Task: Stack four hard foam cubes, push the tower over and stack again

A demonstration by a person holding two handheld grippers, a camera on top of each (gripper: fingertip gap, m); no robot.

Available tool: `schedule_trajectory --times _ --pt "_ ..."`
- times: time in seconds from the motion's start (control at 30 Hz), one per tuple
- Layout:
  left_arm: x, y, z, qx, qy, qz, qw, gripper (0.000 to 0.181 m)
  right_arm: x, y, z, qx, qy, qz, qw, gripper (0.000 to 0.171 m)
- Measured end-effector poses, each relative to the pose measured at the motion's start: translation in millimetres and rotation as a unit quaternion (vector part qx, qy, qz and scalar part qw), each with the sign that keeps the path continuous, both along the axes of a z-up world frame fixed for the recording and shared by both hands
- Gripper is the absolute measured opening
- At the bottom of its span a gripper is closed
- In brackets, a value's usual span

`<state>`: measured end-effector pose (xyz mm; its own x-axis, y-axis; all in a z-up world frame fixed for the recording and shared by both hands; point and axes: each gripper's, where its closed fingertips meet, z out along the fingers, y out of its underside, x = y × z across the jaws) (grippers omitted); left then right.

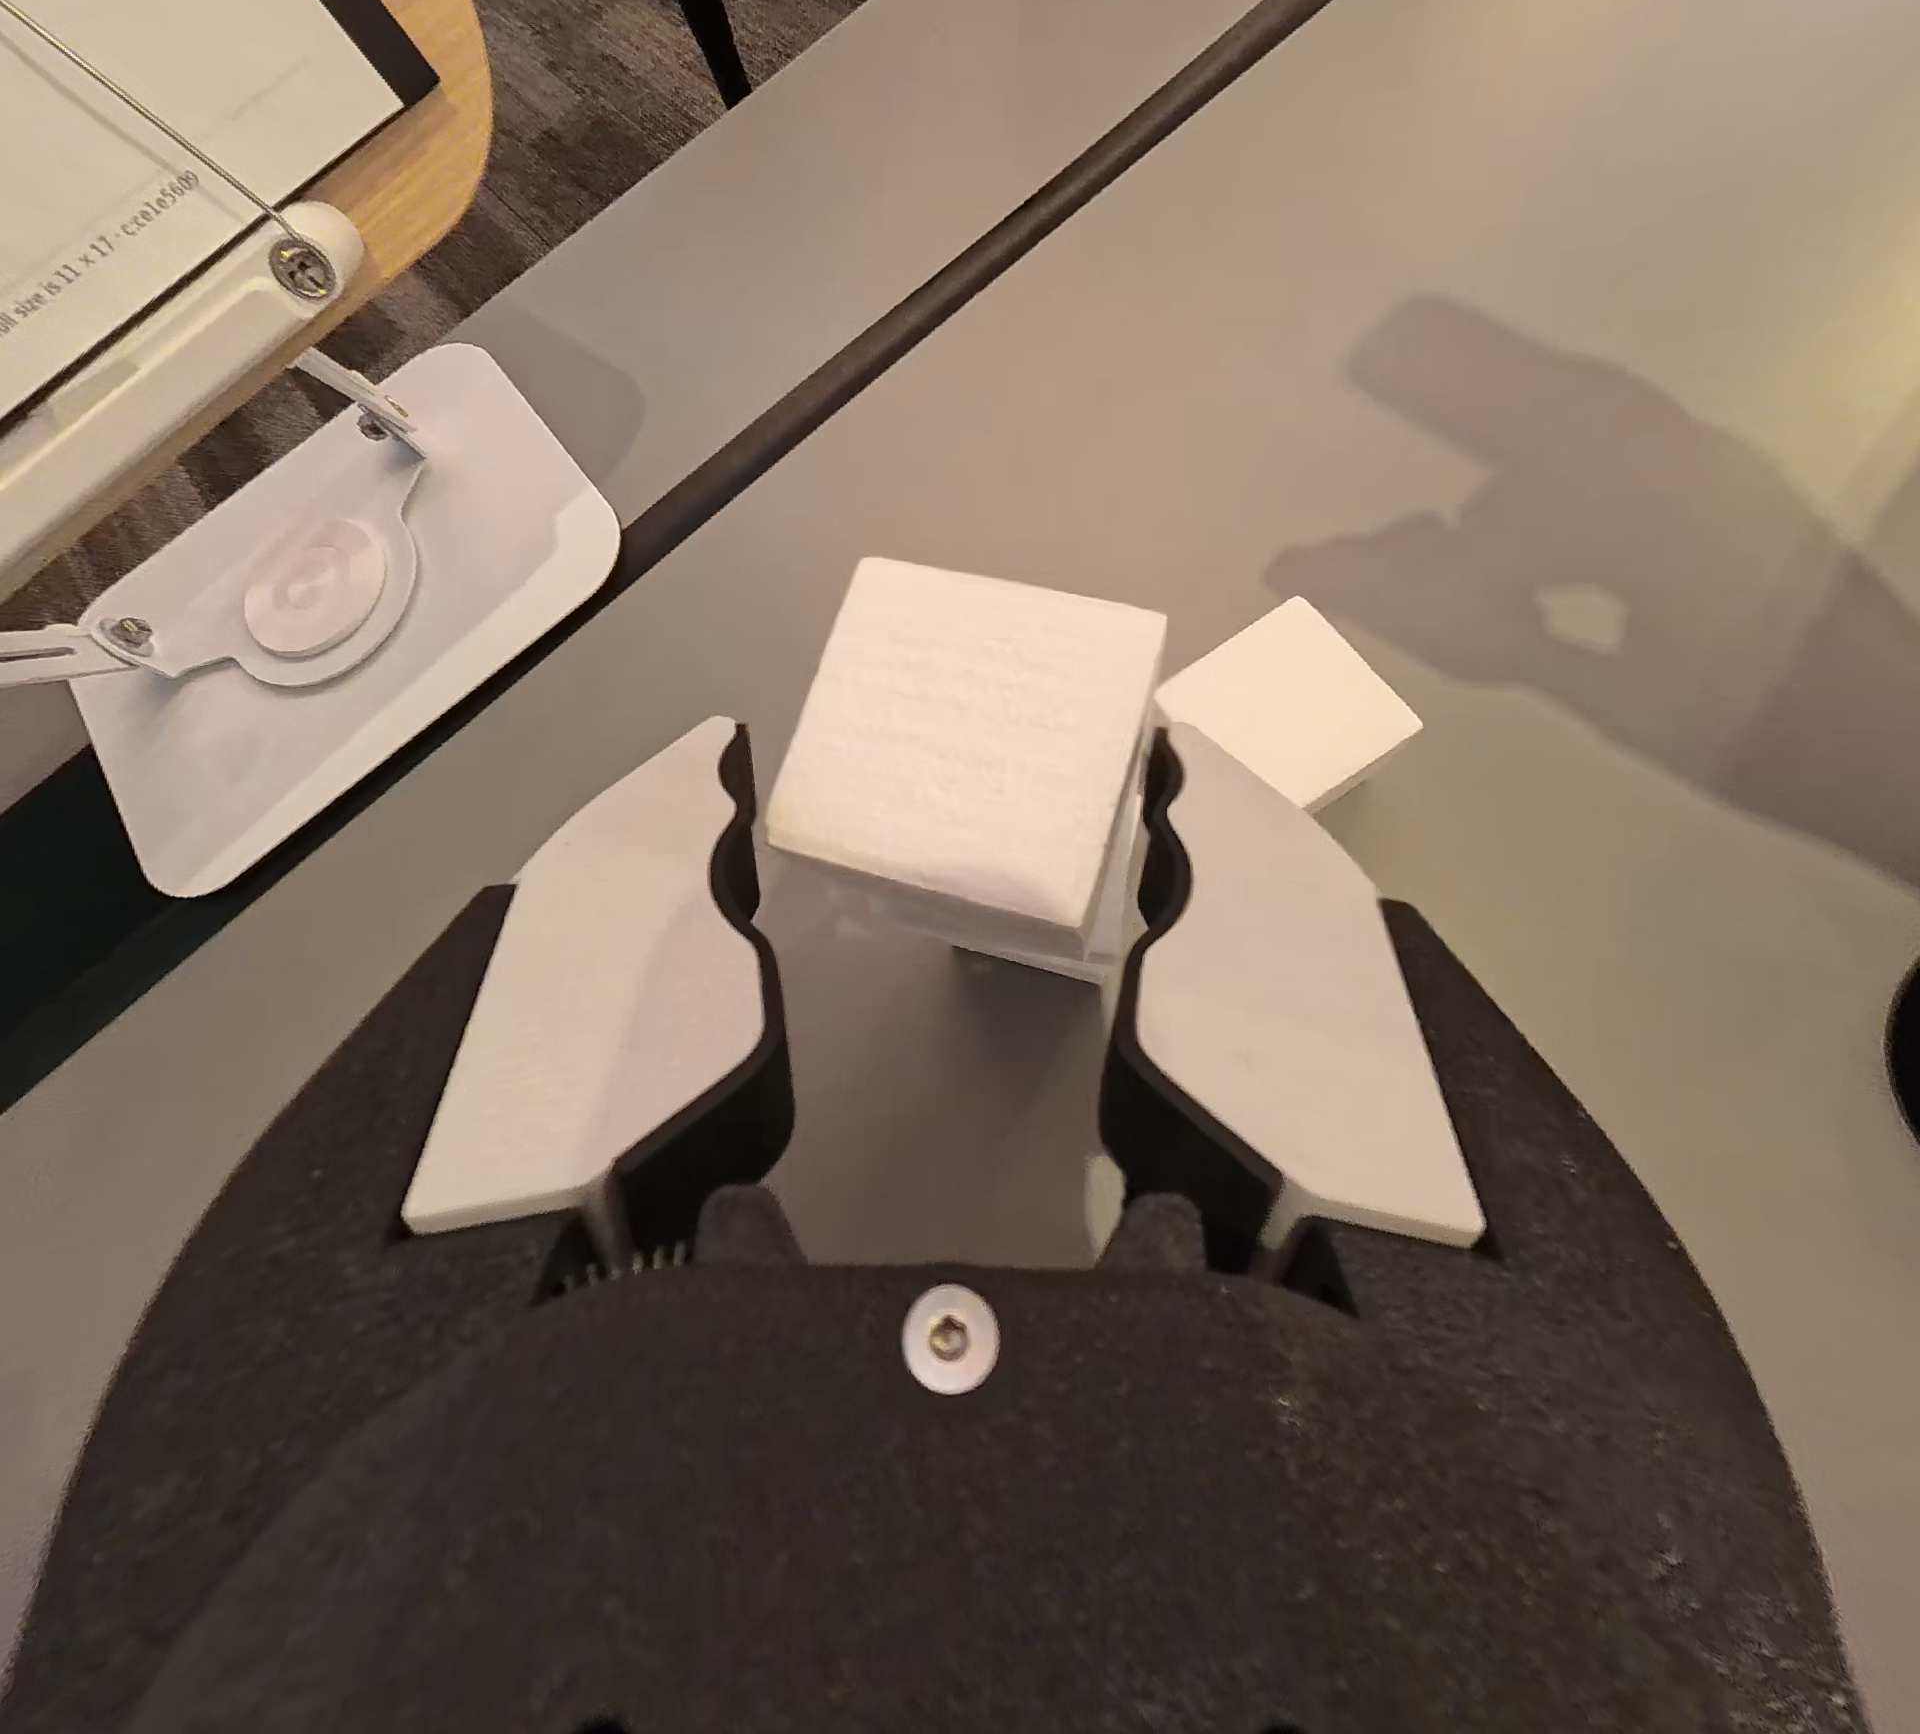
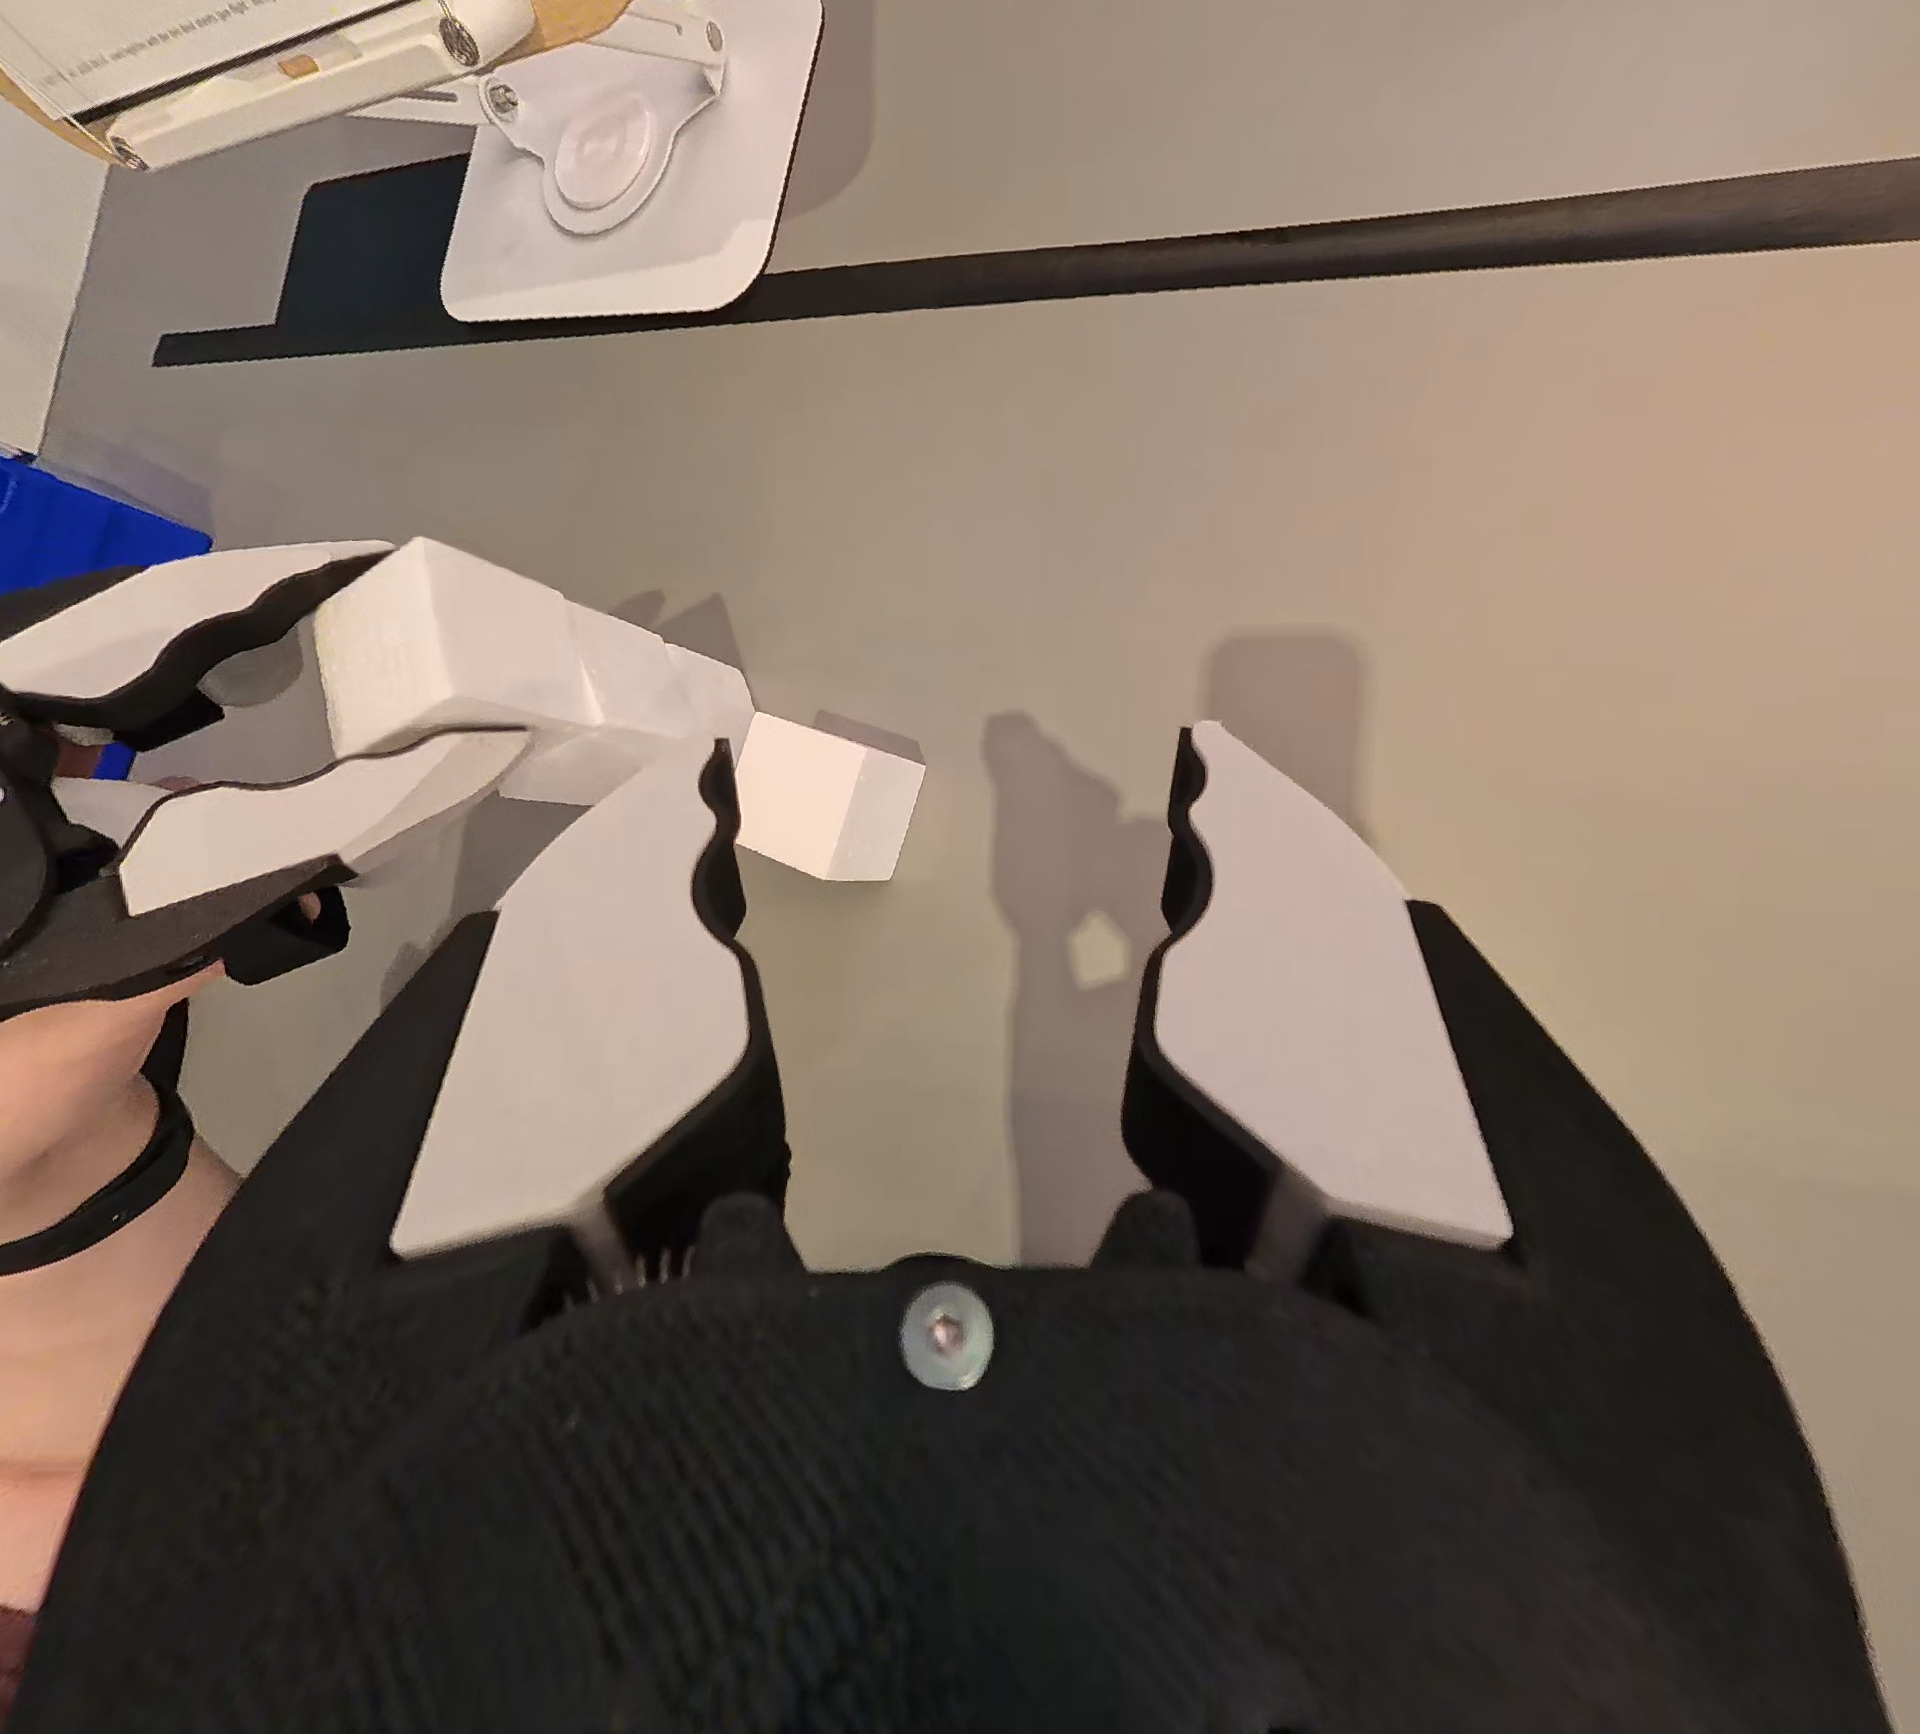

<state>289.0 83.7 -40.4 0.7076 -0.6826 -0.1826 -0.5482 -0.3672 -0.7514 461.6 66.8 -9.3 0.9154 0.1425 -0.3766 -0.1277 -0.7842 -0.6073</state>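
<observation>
A tower of white foam cubes stands on the grey table [image 1: 1351,230]. Its top cube [image 1: 961,739] sits turned a little against the ones below. My left gripper [image 1: 945,754] straddles this top cube; the right finger touches it and a thin gap shows at the left finger. The right wrist view shows the same gripper [image 2: 343,676] around the top cube [image 2: 436,656], with three cubes in the tower. A fourth cube [image 1: 1288,708] [image 2: 831,796] lies on the table beside the tower. My right gripper [image 2: 951,749] is open and empty, with the loose cube just past its left fingertip.
A white stand base [image 1: 343,604] [image 2: 634,157] sits at the dark gap [image 1: 1039,230] between two tabletops, holding a board with paper. A small foam crumb [image 2: 1096,952] lies on the table. A blue object [image 2: 62,521] is at the far left.
</observation>
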Motion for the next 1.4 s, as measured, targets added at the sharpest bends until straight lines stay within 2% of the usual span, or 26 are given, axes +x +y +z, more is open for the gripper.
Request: schedule_trajectory --times 0.13,0.23,0.33,0.4,0.47,0.57,0.73,0.9,1.0,1.1,1.2,1.27,1.4 --pt "0.5 -1.7 -0.6 0.000 -0.005 0.003 1.000 0.092 -11.7 -1.7 -13.4 -0.013 -0.012 0.064 0.998 0.081" --pt "-5.9 -5.2 12.3 0.013 -0.034 0.006 0.999 0.092 -29.7 -4.4 -26.7 0.001 -0.002 0.178 0.984 0.078" --pt "-22.0 -10.3 30.9 0.027 -0.064 0.008 0.998 0.090 -47.5 -11.5 -48.4 0.072 -0.033 0.333 0.940 0.071" --pt "-38.8 -12.9 45.1 0.038 -0.086 0.013 0.995 0.088 -60.7 -23.4 -66.9 0.090 -0.020 0.411 0.907 0.070" --pt "-60.0 -12.3 60.9 0.048 -0.103 0.025 0.993 0.086 -71.5 -22.8 -74.7 0.115 -0.005 0.441 0.890 0.070" --pt "-96.8 -12.9 80.3 0.059 -0.118 0.047 0.990 0.086 -90.7 -23.0 -65.7 0.174 0.029 0.471 0.864 0.068" --pt "-152.6 -13.4 93.9 0.054 -0.145 0.080 0.985 0.084 -102.7 -23.2 -80.2 0.180 -0.006 0.493 0.851 0.072" --pt "-178.6 -18.4 108.7 0.046 -0.216 0.080 0.972 0.080 -109.3 -20.1 -112.5 0.137 -0.044 0.505 0.851 0.073" --pt "-190.2 -18.2 112.9 0.056 -0.225 0.090 0.968 0.078 -108.1 -21.4 -128.5 0.108 -0.059 0.514 0.849 0.061" --pt "-192.3 -19.6 114.3 0.054 -0.233 0.084 0.967 0.076 -101.1 -21.1 -126.0 0.104 -0.045 0.503 0.857 0.058" --pt "-196.1 -18.2 114.7 0.057 -0.235 0.088 0.966 0.076 -77.2 -17.1 -109.4 0.119 -0.025 0.463 0.878 0.058" --pt "-198.7 -17.1 114.5 0.058 -0.234 0.092 0.966 0.076 -56.9 -12.8 -86.1 0.132 0.001 0.414 0.901 0.058" --pt "-199.9 -15.6 117.2 0.059 -0.244 0.090 0.964 0.074 -38.8 -2.5 1.2 0.189 0.073 0.295 0.934 0.057"
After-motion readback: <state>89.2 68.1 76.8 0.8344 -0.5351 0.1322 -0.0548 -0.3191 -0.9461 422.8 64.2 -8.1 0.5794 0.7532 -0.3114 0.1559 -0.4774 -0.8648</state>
